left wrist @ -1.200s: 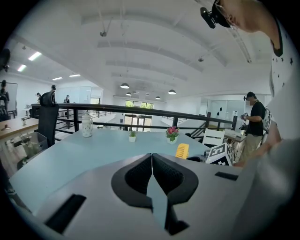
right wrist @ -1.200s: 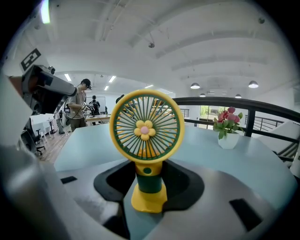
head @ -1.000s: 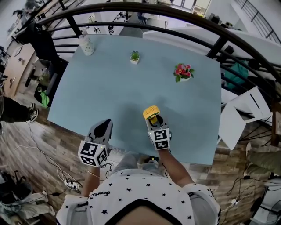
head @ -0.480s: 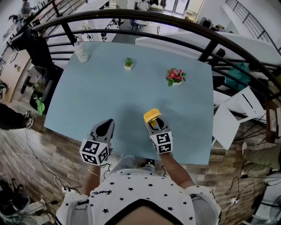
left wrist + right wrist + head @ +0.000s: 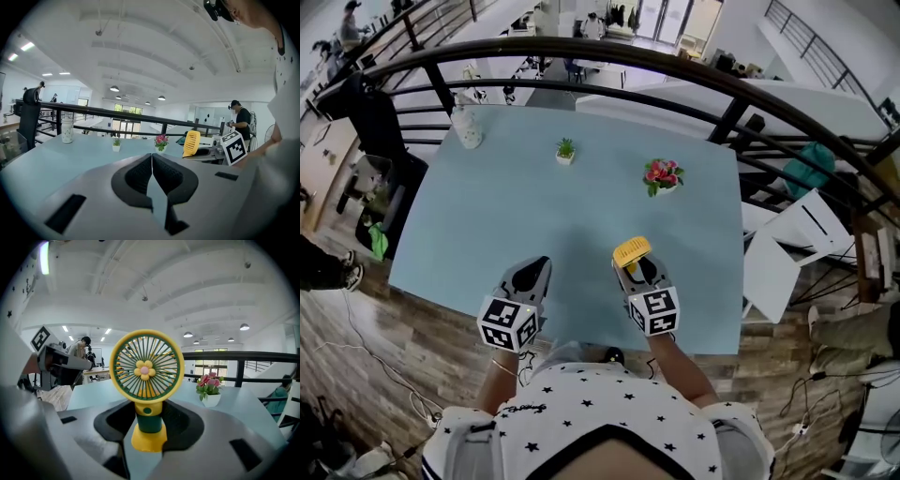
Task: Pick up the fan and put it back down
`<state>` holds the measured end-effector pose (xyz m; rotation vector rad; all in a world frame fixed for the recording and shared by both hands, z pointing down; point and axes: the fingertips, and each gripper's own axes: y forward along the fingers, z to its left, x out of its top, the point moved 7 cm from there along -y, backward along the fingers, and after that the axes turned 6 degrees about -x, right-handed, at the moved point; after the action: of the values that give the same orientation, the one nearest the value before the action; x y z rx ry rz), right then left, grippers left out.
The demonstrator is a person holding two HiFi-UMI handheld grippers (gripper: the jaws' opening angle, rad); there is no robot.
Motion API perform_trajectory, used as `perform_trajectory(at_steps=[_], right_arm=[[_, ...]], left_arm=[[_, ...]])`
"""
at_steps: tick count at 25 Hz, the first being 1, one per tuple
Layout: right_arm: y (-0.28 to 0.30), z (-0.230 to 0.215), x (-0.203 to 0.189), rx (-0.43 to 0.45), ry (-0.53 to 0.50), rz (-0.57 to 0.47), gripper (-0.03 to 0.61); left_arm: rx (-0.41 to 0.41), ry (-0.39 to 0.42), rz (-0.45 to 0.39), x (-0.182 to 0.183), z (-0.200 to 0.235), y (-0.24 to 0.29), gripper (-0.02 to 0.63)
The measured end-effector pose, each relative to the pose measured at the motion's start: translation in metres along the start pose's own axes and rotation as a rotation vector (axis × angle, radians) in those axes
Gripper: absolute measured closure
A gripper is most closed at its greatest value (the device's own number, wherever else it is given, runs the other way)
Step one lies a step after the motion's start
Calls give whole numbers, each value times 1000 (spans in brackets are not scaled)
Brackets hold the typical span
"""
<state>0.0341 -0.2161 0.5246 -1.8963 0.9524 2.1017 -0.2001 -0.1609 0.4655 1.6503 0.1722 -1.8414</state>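
The right tool pinches the green stem of a small yellow-and-green plastic fan with a flower-shaped hub. It holds the fan upright over the pale blue surface, by its near edge and right of centre. The left tool, jaws pressed together and empty, hovers at the same edge, further left.

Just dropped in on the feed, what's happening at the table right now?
A person works with tongs in each hand. The right tongs grip a small yellow fan by its stem, upright and apparently lifted off the blue table. The left tongs are shut and empty. Farther back stand potted flowers and a small plant.
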Motion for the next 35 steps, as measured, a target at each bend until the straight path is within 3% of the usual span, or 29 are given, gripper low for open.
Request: perform_trajectory(at_steps=[13,22,35], right_arm=[[-33,-18,37,-41,10,-49,407],[-66,-31,60,-95,40,-108,407],[-94,-38,62,-135,75,-142,407]], left_arm=[[-104,21,-39,11,-19,33,584],[-159,52,-13,14,-36,52,584],[-185,121,-21,16,-58,55,584]])
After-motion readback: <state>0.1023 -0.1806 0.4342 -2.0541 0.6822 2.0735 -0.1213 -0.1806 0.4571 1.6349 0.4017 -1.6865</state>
